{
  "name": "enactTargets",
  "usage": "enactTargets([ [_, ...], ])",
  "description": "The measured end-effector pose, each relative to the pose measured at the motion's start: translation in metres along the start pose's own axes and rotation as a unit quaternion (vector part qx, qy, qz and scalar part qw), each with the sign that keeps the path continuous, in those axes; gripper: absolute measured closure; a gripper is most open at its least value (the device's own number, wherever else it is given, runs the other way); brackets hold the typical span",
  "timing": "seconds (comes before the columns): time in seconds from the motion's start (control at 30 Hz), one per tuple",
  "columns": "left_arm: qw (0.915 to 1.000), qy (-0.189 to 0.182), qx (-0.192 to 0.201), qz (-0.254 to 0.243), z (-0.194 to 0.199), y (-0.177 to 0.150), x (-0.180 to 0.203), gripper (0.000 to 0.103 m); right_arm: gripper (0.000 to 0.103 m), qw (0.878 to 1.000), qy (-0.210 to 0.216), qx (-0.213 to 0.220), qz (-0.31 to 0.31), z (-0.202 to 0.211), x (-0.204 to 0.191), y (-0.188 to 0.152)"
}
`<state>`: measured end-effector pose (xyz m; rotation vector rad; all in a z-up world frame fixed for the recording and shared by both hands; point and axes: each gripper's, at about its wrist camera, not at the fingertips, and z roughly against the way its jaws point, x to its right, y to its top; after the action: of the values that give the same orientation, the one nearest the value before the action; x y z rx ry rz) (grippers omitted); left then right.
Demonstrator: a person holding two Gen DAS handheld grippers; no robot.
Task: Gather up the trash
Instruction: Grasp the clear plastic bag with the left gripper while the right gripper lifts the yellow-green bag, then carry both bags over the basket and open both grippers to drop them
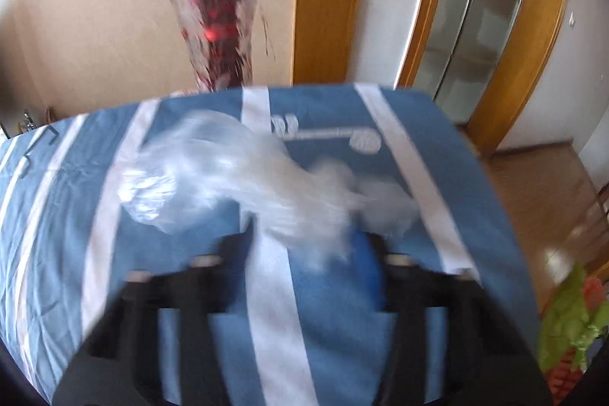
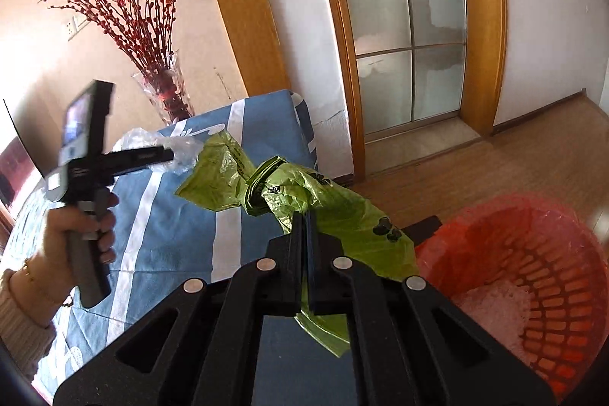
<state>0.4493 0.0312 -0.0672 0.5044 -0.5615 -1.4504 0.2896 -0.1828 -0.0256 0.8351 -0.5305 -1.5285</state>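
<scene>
Green bag (image 2: 342, 215), black print unreadable

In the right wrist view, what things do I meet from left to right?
Hand holding the left gripper → clear bag → green bag → red basket.

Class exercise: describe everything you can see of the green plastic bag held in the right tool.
The green plastic bag is thin, crinkled, glossy lime film with black printing and a dark-edged rolled band near its middle. It hangs crumpled and stretched out, one end spreading over the blue striped tablecloth, the other trailing below the right tool, whose fingers are shut on it. The red basket sits beside it; contact with it cannot be judged.
</scene>
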Motion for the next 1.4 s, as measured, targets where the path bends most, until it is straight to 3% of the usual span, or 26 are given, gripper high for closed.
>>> enactTargets([
  [0.03, 0.9999, -0.010, -0.010, 0.001, -0.006, -0.001, -0.001, 0.090, 0.101, 1.000, 0.000, -0.001, 0.000, -0.001, 0.000, -0.001],
  [0.2, 0.9993, -0.034, 0.015, -0.008, 0.007, -0.015, -0.011, 0.095, 0.101, 1.000, -0.002, 0.002, 0.005, 0.010, 0.001, -0.006],
  [0.47, 0.9946, -0.047, 0.076, -0.052, 0.093, -0.044, -0.012, 0.096, 0.101, 0.999, -0.011, 0.031, -0.009, 0.050, 0.012, -0.008],
  [0.73, 0.9846, -0.086, 0.108, -0.108, 0.179, -0.082, 0.032, 0.095, 0.101, 0.996, -0.047, 0.063, -0.047, 0.099, 0.038, -0.016],
  [1.07, 0.9592, -0.181, 0.109, -0.188, 0.235, -0.135, 0.126, 0.095, 0.101, 0.983, -0.119, 0.095, -0.099, 0.152, 0.082, -0.033],
  [1.4, 0.9361, -0.244, 0.083, -0.239, 0.239, -0.175, 0.199, 0.095, 0.101, 0.972, -0.154, 0.096, -0.151, 0.162, 0.121, -0.048],
])
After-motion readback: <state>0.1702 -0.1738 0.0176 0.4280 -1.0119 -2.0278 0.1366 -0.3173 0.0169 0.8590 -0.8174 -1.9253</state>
